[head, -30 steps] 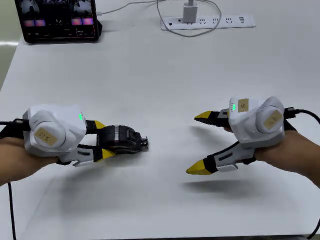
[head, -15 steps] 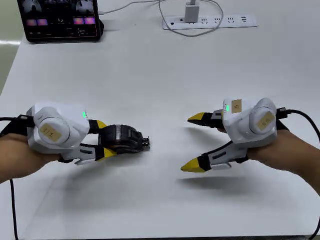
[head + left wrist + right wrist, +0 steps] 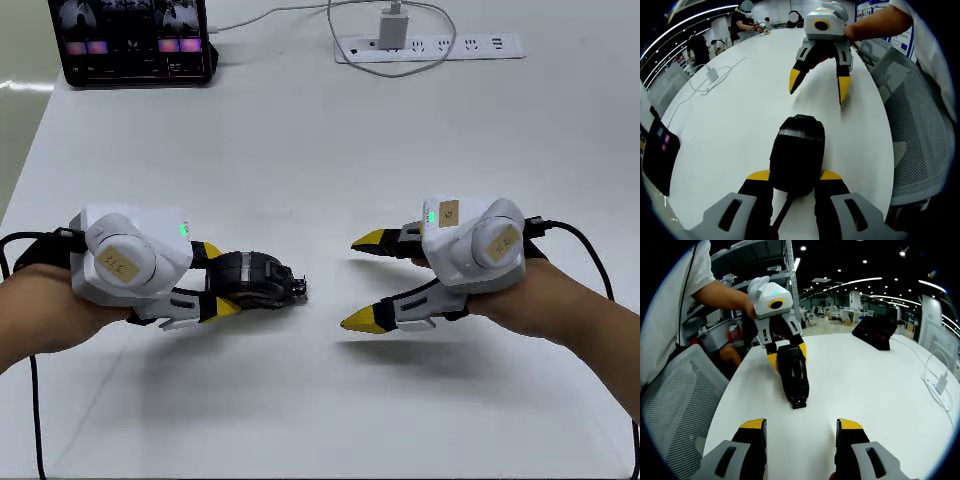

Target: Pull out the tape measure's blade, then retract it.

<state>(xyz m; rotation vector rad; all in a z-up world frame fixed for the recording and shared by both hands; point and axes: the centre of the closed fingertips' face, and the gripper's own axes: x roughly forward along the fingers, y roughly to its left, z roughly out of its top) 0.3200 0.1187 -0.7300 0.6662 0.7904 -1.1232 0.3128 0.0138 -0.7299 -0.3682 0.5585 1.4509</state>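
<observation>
Over the table (image 3: 300,150), the left gripper (image 3: 219,279) pinches the tape measure (image 3: 258,276); the right gripper (image 3: 357,282) stands fingers (image 3: 368,240) apart.

Only real change: the right gripper (image 3: 363,281) has slid left across the surface (image 3: 300,150) toward the tape measure (image 3: 255,275), so the gap between them is way smaller now. Its jaws look a touch less spread than before, though there's still a clear gap between them.
</observation>
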